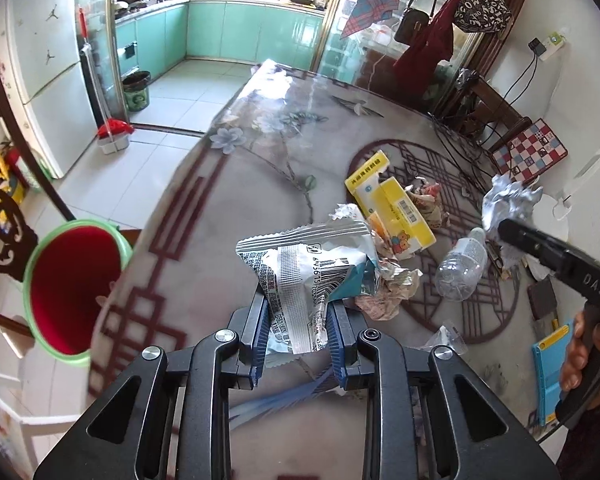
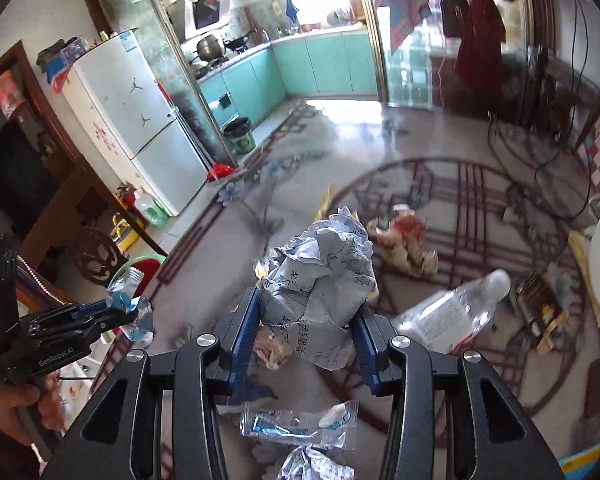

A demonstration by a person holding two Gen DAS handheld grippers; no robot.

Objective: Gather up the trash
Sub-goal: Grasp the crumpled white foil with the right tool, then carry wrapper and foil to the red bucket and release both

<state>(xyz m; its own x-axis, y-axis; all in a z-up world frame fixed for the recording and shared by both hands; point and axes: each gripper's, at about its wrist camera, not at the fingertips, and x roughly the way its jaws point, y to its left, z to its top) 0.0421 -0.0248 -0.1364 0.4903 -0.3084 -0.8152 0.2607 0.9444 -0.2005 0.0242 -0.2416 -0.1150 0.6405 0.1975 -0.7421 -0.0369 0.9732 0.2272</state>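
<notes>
Pinching a silver snack wrapper [image 1: 308,280] between its blue pads, our left gripper [image 1: 299,330] holds it clear of the table [image 1: 204,216], the wrapper's crumpled top sticking up past the fingertips. Our right gripper [image 2: 306,344] is clamped on a ball of crumpled printed paper [image 2: 322,276], which bulges above and between its fingers; in the left wrist view that same paper shows at the tip of the black gripper coming in from the right edge. To the left of the table and below its edge we see a green bin [image 1: 34,280] with a red inside, well apart from both grippers. On the table beyond the wrapper lie a yellow box [image 1: 396,204], more crumpled scraps, and a clear plastic bottle [image 1: 462,268] on its side, all near the middle of a round dark-red lattice pattern. In the right wrist view a clear plastic packet [image 2: 300,426] lies flat on the table just under our gripper. The tabletop is glossy, printed with flowers and branches. Behind it the room opens through a doorway into a kitchen with turquoise cabinets [image 1: 220,32]; a white fridge [image 1: 40,80] stands at the left, clothes and bags hang at the right, and a checkered board [image 1: 530,150] rests on a chair.
</notes>
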